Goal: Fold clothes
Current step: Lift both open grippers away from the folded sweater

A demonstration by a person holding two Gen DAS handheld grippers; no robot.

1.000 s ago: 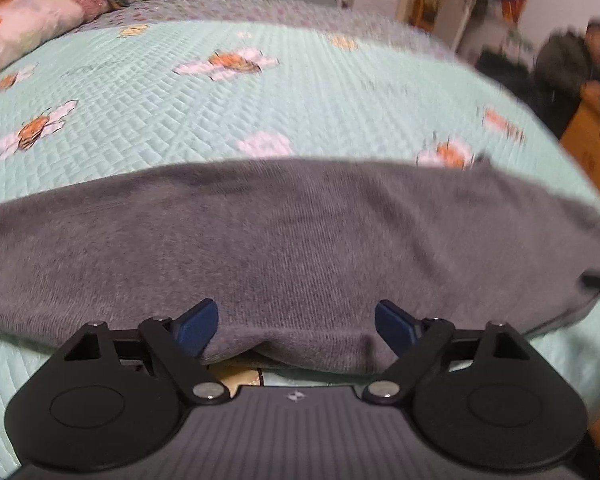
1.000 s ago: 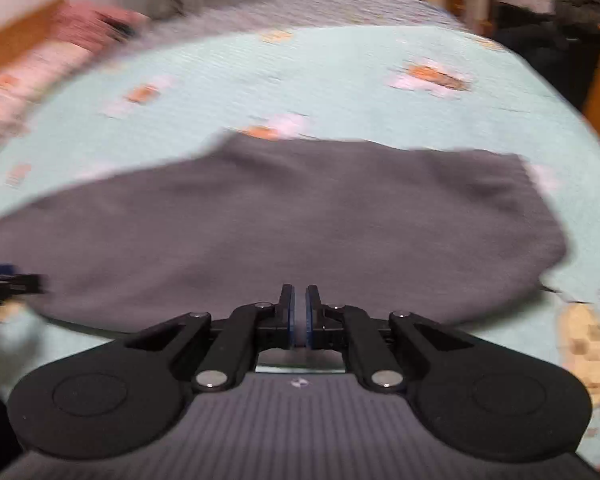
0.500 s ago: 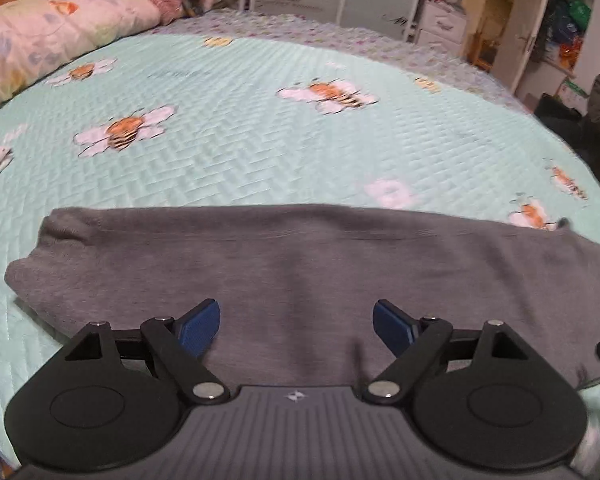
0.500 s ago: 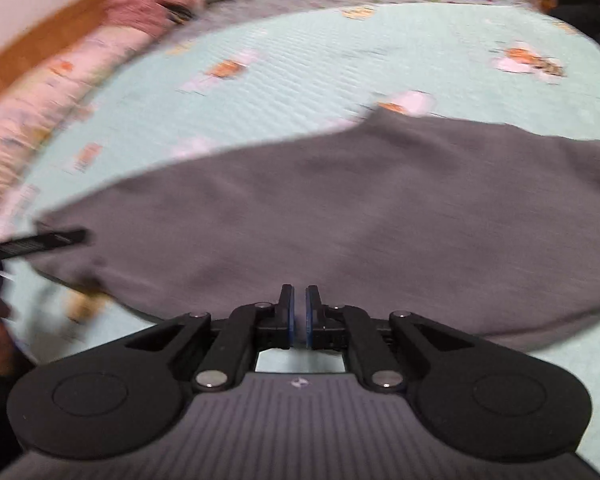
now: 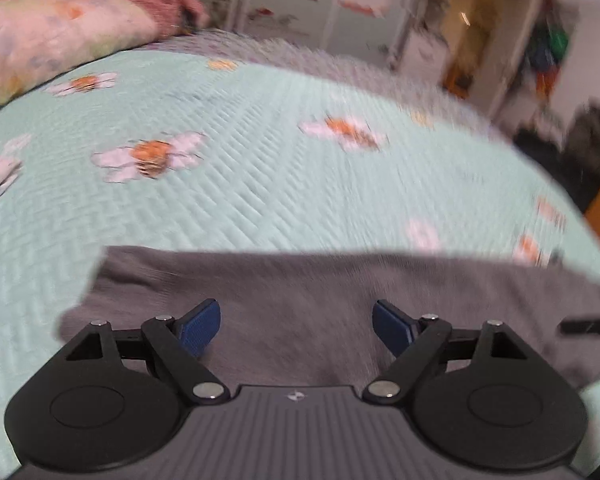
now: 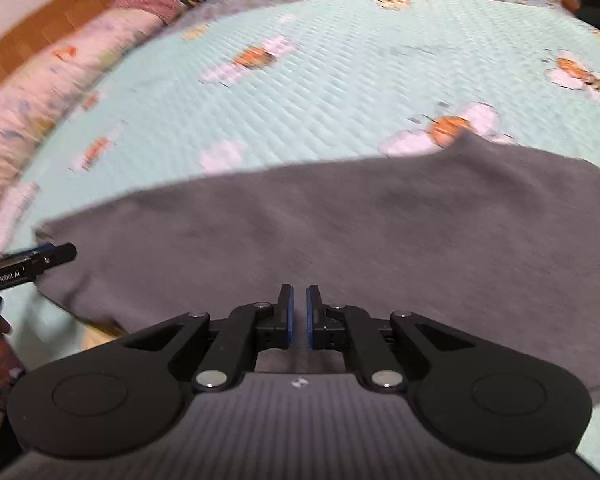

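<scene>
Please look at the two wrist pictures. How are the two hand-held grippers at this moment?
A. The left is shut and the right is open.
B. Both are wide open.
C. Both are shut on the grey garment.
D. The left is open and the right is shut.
D: the left hand-held gripper has its blue pads far apart above the grey garment, while the right hand-held gripper has its pads almost together, with no cloth visibly between them.

The garment (image 5: 340, 312) lies on the bedspread (image 5: 260, 184), under and ahead of both claws; pillows (image 5: 48, 44) sit far ahead, to the left.
</scene>
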